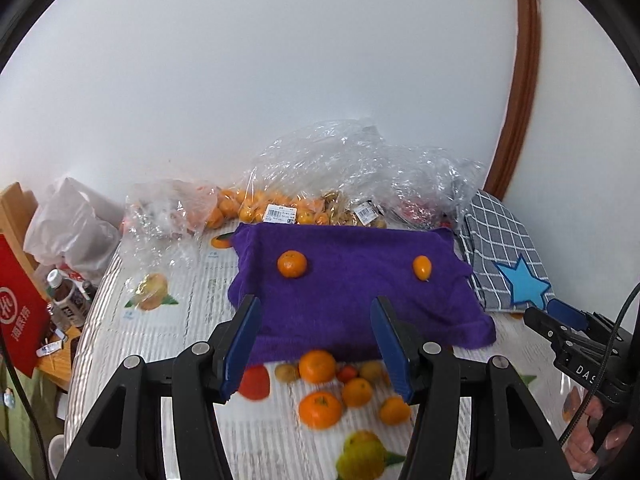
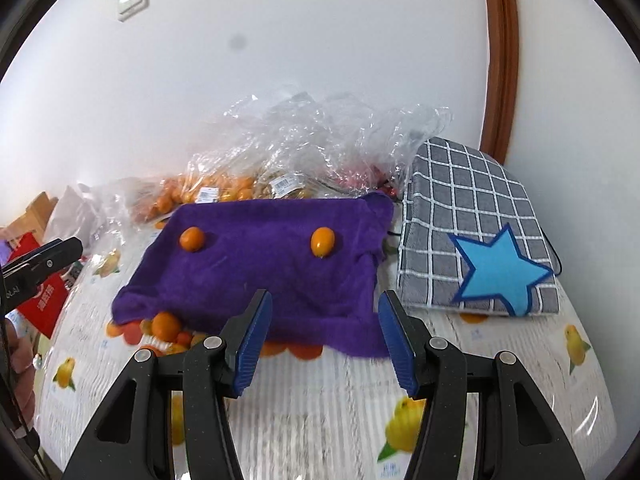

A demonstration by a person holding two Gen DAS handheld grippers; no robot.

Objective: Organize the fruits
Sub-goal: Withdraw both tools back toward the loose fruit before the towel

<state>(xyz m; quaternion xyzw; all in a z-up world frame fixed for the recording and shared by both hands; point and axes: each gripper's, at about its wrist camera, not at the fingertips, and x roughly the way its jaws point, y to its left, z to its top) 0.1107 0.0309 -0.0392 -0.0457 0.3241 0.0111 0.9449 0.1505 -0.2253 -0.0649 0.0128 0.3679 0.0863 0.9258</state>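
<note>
Left gripper (image 1: 314, 346) hangs above the table, jaws parted, nothing between them. Below it, a loose pile of fruit (image 1: 334, 384) sits at the near edge of the purple towel (image 1: 360, 288). On the towel: a round orange (image 1: 292, 264) towards the left, an oval kumquat (image 1: 422, 267) well apart on the right. Right gripper (image 2: 324, 338) spread, empty too. Checked cloth (image 2: 460, 200) lies just beside the towel.
</note>
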